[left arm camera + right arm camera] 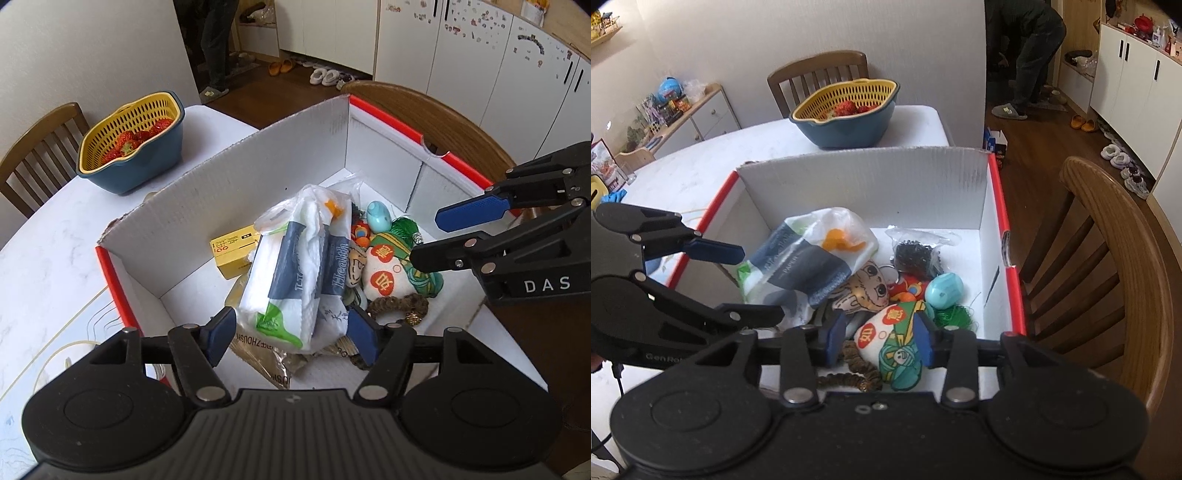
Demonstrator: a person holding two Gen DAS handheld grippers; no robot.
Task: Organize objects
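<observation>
Objects fill my white cardboard box (229, 192) on the surface: tissue pack (295, 280), yellow carton (232, 254), plush charm (894, 343). Left tool (291, 328) brackets the pack, pads clear; right tool (881, 338) half-open, empty. Sorting looks nearly done.

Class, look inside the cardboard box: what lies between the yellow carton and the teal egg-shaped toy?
The tissue pack in its clear plastic wrap lies between the yellow carton and the teal egg-shaped toy. The left wrist view shows it.
</observation>
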